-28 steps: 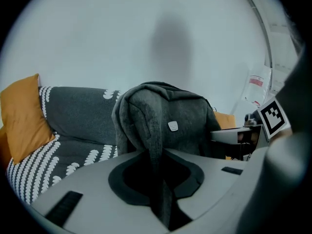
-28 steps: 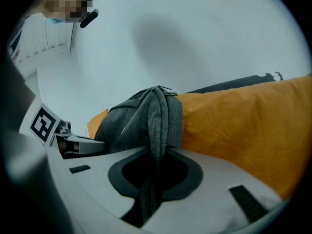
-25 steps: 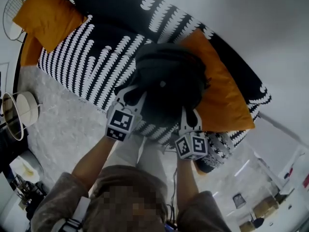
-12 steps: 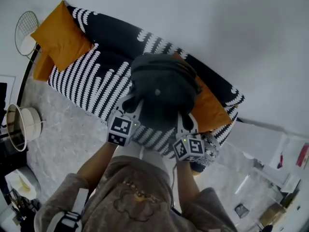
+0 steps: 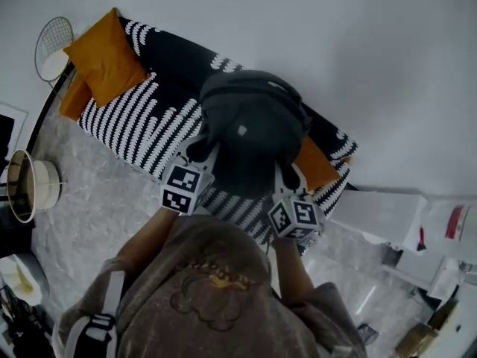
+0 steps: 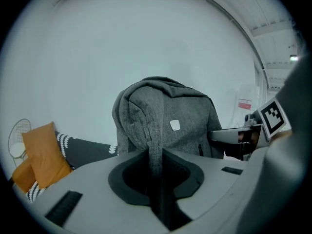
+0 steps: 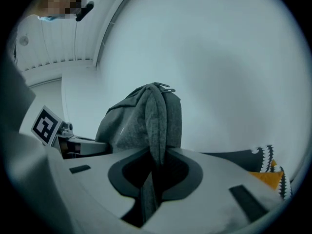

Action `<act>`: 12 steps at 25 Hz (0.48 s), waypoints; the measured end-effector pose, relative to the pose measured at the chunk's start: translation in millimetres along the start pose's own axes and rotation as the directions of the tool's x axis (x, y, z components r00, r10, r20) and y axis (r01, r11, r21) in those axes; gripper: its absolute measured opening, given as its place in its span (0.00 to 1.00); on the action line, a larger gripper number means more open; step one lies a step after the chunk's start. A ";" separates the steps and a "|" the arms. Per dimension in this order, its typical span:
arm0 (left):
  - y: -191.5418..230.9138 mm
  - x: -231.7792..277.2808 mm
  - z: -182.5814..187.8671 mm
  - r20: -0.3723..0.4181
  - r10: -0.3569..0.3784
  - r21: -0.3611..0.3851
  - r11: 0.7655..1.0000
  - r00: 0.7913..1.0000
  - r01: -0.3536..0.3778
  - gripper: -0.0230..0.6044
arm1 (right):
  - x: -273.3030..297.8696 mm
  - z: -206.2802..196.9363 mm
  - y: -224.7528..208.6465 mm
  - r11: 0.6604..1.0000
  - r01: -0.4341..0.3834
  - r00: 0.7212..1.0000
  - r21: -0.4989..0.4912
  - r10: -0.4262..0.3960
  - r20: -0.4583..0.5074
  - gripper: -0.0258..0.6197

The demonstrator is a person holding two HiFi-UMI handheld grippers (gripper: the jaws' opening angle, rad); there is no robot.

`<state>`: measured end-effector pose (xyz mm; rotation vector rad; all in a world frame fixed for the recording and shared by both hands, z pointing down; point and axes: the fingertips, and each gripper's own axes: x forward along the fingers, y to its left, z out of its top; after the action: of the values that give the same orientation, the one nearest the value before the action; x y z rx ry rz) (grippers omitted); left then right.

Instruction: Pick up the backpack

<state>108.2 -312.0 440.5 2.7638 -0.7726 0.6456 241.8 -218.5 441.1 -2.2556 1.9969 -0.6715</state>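
A dark grey backpack (image 5: pixel 250 136) is held up between the two grippers, over the right half of a black sofa (image 5: pixel 145 118) patterned with white marks, which is set against a plain white wall. The left gripper (image 5: pixel 200 149) is seen in its own view clamped on a narrow strip of the backpack's grey fabric, which runs down from the pack's top into the gap between the jaws; the jaws are drawn nearly together on it. The right gripper (image 5: pixel 287 176) is likewise closed on a strap-like fold of the same grey cloth, pinched between its jaws. In the head view the pack is carried at its near side by both grippers, one at each lower corner, and a small pale patch is visible on its front. Whether its underside is clear of the seat cannot be told, since that part is covered by the pack itself. An orange cushion (image 5: pixel 104 58) is propped at the sofa's left end, and a second orange cushion (image 5: pixel 317 166) is partly hidden behind the backpack near the right end. A round pale bin (image 5: pixel 30 189) is seen on the grey floor off the sofa's left front corner.
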 end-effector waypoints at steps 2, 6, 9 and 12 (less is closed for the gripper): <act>-9.2 -6.7 3.7 0.013 0.004 0.007 1.000 1.000 -0.004 0.12 | -10.4 4.7 -0.4 1.000 -0.012 1.000 -0.004 0.012 0.007 0.11; -21.1 -29.4 11.4 0.031 0.008 0.020 1.000 0.999 -0.009 0.12 | -30.8 13.2 9.8 0.999 -0.043 0.999 -0.012 0.043 0.009 0.11; -22.5 -49.4 9.3 0.034 0.004 0.030 1.000 0.999 -0.005 0.12 | -44.5 12.7 25.3 0.998 -0.053 0.999 -0.016 0.053 0.013 0.11; -23.0 -66.7 2.1 0.031 -0.004 0.035 0.999 1.000 0.003 0.12 | -56.8 6.5 39.3 0.998 -0.051 0.998 -0.022 0.051 0.022 0.11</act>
<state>70.0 -263.6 406.3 2.8127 -0.7695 0.6226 203.5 -172.1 406.6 -2.2050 2.0531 -0.6205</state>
